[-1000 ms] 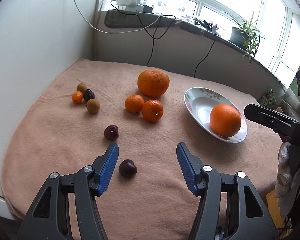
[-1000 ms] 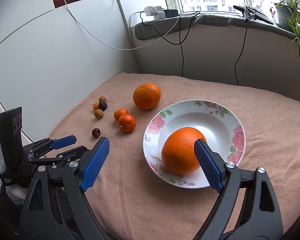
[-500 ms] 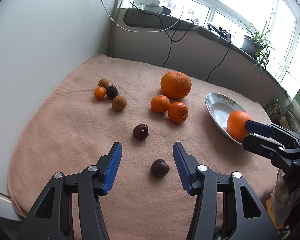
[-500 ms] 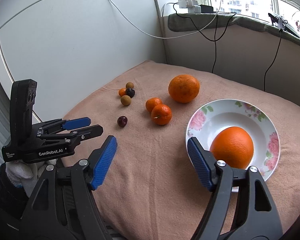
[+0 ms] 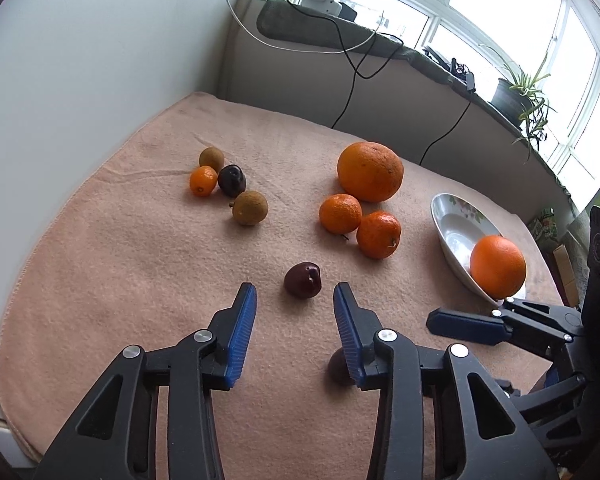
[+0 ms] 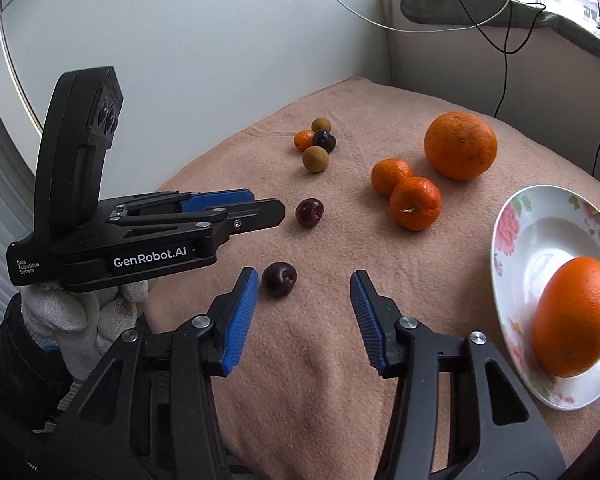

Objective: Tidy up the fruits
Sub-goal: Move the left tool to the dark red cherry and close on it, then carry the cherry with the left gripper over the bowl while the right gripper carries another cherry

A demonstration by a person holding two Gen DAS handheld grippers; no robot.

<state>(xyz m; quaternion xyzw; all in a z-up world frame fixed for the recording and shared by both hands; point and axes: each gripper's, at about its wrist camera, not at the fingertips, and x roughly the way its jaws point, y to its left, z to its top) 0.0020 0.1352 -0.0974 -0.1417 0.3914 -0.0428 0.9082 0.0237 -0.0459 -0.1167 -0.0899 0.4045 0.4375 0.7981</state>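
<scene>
Fruits mostly lie loose on the blanket: I count one orange in the plate, right of my right gripper. Both tools are spread and empty. One cherry sits just ahead of my left gripper; another cherry is half hidden behind its right finger.

Tabletop: pink blanket covers it.
On blanket: plate, big orange, two tangerines, cherries, small fruits.
</scene>
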